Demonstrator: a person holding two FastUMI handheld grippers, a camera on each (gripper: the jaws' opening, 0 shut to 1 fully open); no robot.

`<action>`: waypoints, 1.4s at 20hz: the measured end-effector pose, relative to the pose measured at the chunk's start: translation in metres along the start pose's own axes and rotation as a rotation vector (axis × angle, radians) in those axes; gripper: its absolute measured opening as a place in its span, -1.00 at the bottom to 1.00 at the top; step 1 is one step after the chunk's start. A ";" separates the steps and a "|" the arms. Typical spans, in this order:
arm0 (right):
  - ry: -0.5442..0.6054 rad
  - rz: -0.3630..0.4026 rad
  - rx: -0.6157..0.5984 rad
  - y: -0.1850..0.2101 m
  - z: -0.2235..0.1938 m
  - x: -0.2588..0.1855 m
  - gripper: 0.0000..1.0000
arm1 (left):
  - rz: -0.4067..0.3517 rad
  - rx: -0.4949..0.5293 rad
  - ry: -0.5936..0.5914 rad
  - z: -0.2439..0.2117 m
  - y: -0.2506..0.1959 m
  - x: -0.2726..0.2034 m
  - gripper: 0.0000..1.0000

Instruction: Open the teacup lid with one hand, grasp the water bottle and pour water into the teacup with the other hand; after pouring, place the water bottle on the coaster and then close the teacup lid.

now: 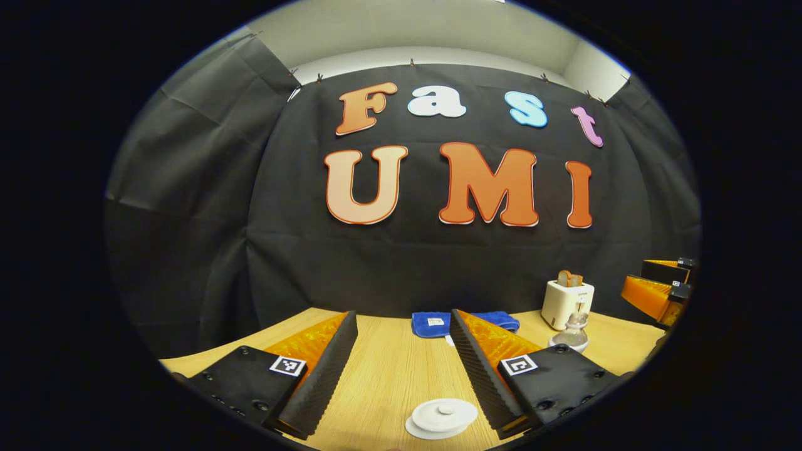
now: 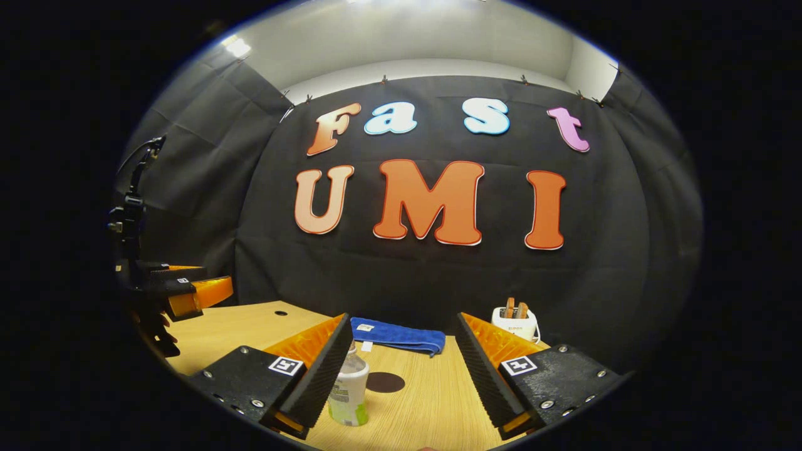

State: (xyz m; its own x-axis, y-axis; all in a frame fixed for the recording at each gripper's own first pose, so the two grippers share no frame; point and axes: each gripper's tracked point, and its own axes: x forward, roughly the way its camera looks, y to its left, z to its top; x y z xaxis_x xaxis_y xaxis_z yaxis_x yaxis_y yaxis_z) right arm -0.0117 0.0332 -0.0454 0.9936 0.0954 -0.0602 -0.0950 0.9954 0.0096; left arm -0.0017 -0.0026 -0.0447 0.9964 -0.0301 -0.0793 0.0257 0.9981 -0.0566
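Nothing is grabbed yet. In the left gripper view the left gripper (image 1: pixel 401 369) is spread wide with nothing between its fingers, and the white teacup lid (image 1: pixel 442 416) sits at the bottom center of the frame, just ahead of the fingertips on the wooden table (image 1: pixel 388 363). In the right gripper view the right gripper (image 2: pixel 401 369) is just as wide open and empty. The water bottle (image 2: pixel 348 389) stands at lower left of center, right beside the inner face of its left finger; I can't tell whether they touch. The dark round coaster (image 2: pixel 385 382) lies just beyond the bottle, with a blue towel (image 2: pixel 396 335) folded behind it and a toaster (image 2: pixel 515 322) off to the right.

My worry: the bottle is way off-center in those fingers, so closing from here could shove or tip it instead of clamping it. The lid looks low and flat too, so a pinch might slip off its small knob.
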 end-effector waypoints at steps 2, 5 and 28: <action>0.048 0.036 0.013 0.014 -0.024 -0.001 0.98 | -0.029 -0.010 0.030 -0.015 -0.007 0.000 0.94; 0.105 0.065 0.022 0.023 -0.045 -0.002 0.98 | -0.077 -0.030 0.082 -0.040 -0.018 -0.001 0.90; 0.271 0.180 0.024 0.056 -0.122 0.022 0.95 | -0.192 0.152 0.386 -0.161 -0.059 0.014 0.60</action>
State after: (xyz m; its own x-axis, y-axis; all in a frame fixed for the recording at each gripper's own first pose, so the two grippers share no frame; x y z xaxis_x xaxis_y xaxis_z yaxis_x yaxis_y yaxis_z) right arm -0.0027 0.0916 -0.1683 0.9085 0.2706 -0.3185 -0.2631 0.9624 0.0672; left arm -0.0019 -0.0706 -0.2028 0.8703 -0.2045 -0.4481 0.2470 0.9683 0.0380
